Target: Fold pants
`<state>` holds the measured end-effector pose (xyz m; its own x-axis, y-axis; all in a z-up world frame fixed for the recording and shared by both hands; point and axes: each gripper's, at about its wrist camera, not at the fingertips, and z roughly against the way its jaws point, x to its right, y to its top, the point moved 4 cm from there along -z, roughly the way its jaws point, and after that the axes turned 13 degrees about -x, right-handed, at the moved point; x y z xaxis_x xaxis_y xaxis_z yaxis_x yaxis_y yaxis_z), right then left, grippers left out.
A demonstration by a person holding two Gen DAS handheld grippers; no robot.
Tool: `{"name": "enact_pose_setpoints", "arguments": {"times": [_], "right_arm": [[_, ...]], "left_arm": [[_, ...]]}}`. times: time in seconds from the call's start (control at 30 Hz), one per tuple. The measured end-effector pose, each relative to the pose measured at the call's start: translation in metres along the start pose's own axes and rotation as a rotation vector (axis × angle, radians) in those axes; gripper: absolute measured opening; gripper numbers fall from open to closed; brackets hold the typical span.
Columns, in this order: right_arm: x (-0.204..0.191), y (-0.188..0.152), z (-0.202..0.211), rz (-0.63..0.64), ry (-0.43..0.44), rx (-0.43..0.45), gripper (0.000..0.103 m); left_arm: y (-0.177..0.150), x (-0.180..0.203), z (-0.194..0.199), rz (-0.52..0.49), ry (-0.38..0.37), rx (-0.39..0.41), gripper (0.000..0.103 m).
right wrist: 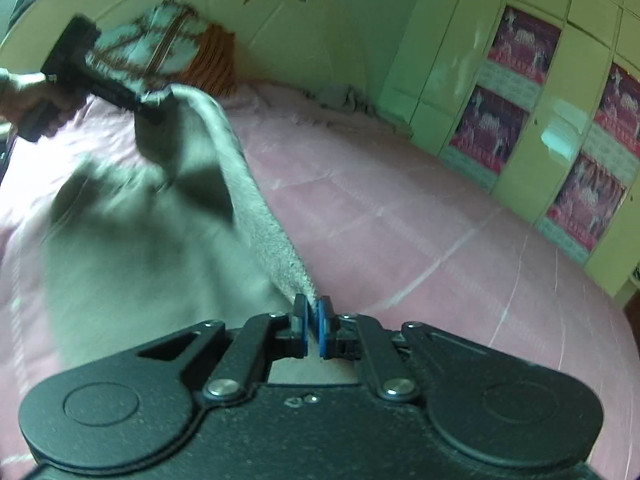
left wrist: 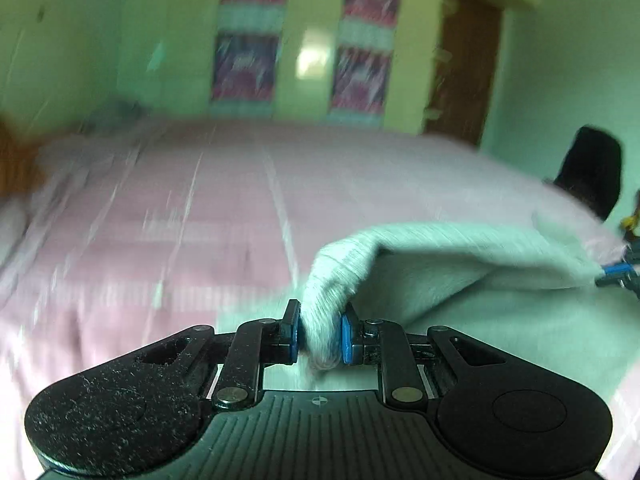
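Observation:
Light grey pants (left wrist: pixel 460 272) hang over a pink bed sheet (left wrist: pixel 200 220), held up by their ribbed waistband between both grippers. My left gripper (left wrist: pixel 320 332) is shut on a bunched end of the waistband. My right gripper (right wrist: pixel 315 330) is shut on the other end of the waistband (right wrist: pixel 256 200). In the right wrist view the left gripper (right wrist: pixel 156 108) shows at the upper left, gripping the far end, with the pants (right wrist: pixel 132 248) sagging below. In the left wrist view the right gripper (left wrist: pixel 618 272) shows at the right edge. The frames are blurred by motion.
The pink sheet (right wrist: pixel 400 220) covers a wide bed. A green wardrobe (right wrist: pixel 560 92) with red patterned panels stands along the far side. A headboard with a pillow (right wrist: pixel 160 36) is at one end. A brown door (left wrist: pixel 464 68) is at the far right.

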<state>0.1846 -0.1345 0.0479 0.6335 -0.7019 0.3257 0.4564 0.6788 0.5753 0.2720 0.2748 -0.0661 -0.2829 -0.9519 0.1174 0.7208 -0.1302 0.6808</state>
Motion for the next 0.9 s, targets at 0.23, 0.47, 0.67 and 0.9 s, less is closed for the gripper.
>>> {"name": "enact_pose_setpoints", "arguments": {"times": [0.23,0.47,0.67,0.9], "right_arm": [[-0.026,-0.057,-0.028,-0.283,0.042,-0.160,0.025],[0.014,-0.069,0.003,-0.692,0.182,-0.066,0.042],[0.042,-0.077,-0.040,-1.005,0.315,-0.091,0.042],[0.048,-0.077,-0.069,-1.100,0.286,-0.139,0.042]], "left_arm": [[-0.059,0.022,0.033,0.139,0.097,-0.050,0.068],[-0.085,-0.001,0.076,0.639,-0.165,0.077,0.088],[-0.103,-0.002,0.054,0.882,-0.364,0.072,0.085],[-0.089,-0.009,0.001,0.967,-0.369,0.014,0.046]]}}
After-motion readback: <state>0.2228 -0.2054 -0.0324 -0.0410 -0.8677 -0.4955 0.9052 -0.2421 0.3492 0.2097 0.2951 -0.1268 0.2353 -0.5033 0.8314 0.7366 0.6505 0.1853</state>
